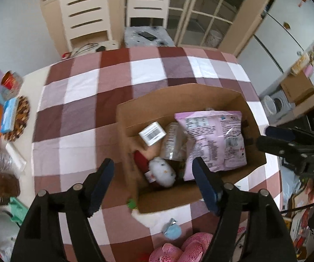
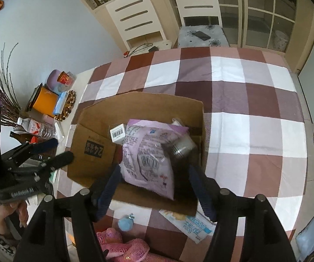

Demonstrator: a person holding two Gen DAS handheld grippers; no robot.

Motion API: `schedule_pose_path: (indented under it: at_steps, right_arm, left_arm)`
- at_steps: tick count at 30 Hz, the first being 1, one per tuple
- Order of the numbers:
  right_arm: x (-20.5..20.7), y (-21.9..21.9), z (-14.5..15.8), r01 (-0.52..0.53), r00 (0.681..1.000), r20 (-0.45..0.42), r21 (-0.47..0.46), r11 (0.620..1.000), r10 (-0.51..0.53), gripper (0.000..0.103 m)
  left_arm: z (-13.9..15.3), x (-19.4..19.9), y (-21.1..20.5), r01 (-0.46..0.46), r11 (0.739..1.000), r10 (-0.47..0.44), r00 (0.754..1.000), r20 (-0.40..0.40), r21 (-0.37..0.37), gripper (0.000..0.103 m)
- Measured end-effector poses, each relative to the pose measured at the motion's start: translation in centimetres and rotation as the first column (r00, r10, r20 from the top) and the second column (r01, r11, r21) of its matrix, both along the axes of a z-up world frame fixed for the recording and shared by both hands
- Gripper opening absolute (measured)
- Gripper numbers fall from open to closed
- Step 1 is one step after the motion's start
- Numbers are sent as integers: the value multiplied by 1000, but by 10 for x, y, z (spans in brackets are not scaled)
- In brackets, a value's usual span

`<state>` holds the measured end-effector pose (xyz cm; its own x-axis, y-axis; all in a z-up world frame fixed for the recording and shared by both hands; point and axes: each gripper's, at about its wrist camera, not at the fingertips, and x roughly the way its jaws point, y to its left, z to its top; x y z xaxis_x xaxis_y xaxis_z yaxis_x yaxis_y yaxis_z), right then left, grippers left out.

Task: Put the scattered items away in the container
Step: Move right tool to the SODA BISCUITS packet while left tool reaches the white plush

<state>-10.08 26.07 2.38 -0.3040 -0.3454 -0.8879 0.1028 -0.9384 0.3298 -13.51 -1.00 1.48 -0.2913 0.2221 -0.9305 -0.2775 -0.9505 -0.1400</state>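
An open cardboard box stands on the checked tablecloth. In it lie a pink snack bag, a small white barcode box, a clear packet, a white plush toy and a jar. My left gripper is open and empty above the box's near left corner. My right gripper is open and empty over the bag's near end. In front of the box lie a blue pompom, a pink net bag and a white and blue packet.
Jars, bottles, an orange box and a woven mat crowd the table's left edge. Two white chairs stand beyond the far edge. The other gripper shows at each view's side.
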Motion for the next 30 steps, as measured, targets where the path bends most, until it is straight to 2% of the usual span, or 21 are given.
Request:
schedule_pose_path:
  at_steps: [3, 7, 11, 14, 20, 22, 24, 27, 30]
  right_arm:
    - [16, 5, 3, -5, 1000, -16, 19, 1000, 5, 78]
    - [40, 11, -2, -19, 1000, -12, 25, 1000, 19, 78]
    - [65, 10, -14, -48, 999, 11, 77, 996, 47, 78]
    - [80, 6, -32, -106, 993, 65, 136, 985, 98, 78]
    - [105, -8, -67, -238, 971, 89, 291, 927, 222, 78]
    - [109, -14, -81, -301, 954, 98, 298, 906, 284, 78]
    - [113, -23, -100, -385, 923, 114, 308, 870, 368, 78]
    - [117, -32, -124, -468, 883, 124, 327, 821, 453, 83]
    - [116, -31, -142, -488, 869, 98, 319, 812, 484, 85]
  left_arm:
    - [-4, 12, -23, -53, 999, 53, 999, 8, -12, 80]
    - [-25, 31, -46, -102, 994, 104, 993, 54, -33, 80]
    - [-57, 54, -52, -99, 994, 105, 987, 124, -48, 80]
    - [-83, 67, -47, -73, 996, 81, 981, 174, -52, 80]
    - [-131, 78, -28, -5, 998, 20, 971, 237, -63, 80]
    - [-145, 79, -21, 20, 998, -5, 969, 247, -58, 80]
    - [-157, 80, -14, 46, 998, -32, 968, 247, -51, 80]
    - [-171, 79, -6, 75, 996, -61, 969, 239, -50, 80]
    - [-184, 79, -3, 71, 997, -61, 968, 244, -34, 80]
